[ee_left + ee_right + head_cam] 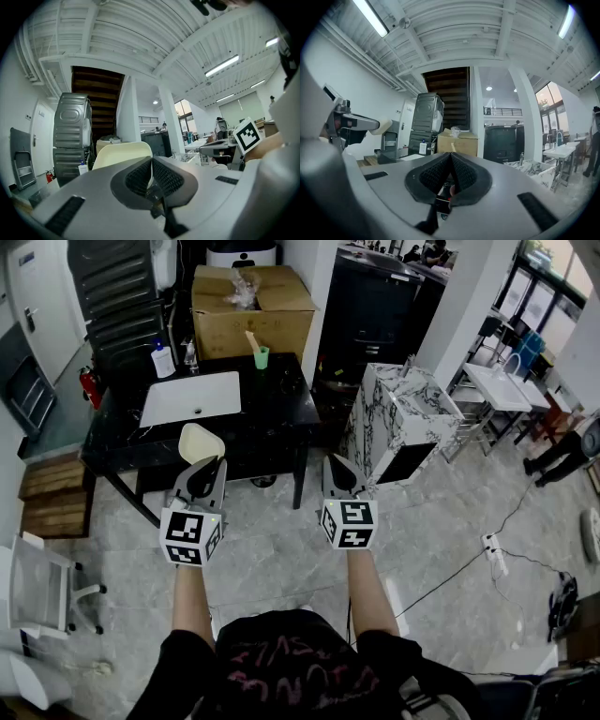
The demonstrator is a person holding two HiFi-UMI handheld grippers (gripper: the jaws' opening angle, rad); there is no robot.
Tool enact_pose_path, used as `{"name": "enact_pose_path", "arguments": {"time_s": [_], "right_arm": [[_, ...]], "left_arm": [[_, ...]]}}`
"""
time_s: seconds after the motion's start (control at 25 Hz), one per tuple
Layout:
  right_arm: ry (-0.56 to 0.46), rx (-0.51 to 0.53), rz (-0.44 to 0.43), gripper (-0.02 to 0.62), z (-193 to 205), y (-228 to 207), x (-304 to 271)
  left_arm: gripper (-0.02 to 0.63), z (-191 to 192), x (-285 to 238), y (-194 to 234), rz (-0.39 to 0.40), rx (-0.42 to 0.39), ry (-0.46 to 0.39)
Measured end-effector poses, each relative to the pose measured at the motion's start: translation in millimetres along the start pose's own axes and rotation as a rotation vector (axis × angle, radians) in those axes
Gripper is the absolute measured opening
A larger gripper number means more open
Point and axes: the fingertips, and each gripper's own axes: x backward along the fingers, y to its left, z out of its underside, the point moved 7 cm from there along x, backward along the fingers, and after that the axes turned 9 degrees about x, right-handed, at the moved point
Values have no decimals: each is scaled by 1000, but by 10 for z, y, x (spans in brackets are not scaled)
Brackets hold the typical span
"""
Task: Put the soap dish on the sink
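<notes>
The black stone-look counter [272,413] fills the upper left of the head view, with a white rectangular sink [192,397], smooth and glossy, sunk into its top. Behind it at the top centre stands a brown cardboard box [251,310]. To the right is a marble-patterned cabinet [398,418] with an open front.

Lower down, centre left, the left gripper [208,467] points toward the counter. Its ribbed black pads are clamped on the thin rim of the soap dish [200,442]. The dish is a cream, shallow, rounded tray that looks like hard plastic. It stands up from the jaws over the near edge of the counter and has not reached the sink. Pinching the rim probably leaves its base free to be set down flat.

The right gripper [336,471], centre right, holds nothing, and its jaws are pressed together. It seems to be kept out of the way.

A green cup [262,356] and a small bottle [162,360] stand along the back edge of the counter, beyond the sink.
</notes>
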Motion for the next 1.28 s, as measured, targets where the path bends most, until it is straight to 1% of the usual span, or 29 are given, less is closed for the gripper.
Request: {"name": "enact_pose_path", "arguments": {"time_s": [0.32, 0.6, 1.0, 1.28], "right_arm": [[2, 15, 0, 14, -37, 86, -10], [-8, 36, -14, 14, -55, 284, 21], [4, 31, 13, 14, -59, 578, 122], [-2, 23, 17, 14, -75, 648, -11]], "left_arm": [[21, 1, 50, 53, 12, 2, 2], [21, 54, 164, 116, 27, 0, 4], [21, 151, 431, 277, 47, 3, 19], [21, 197, 405, 421, 49, -1, 29]]}}
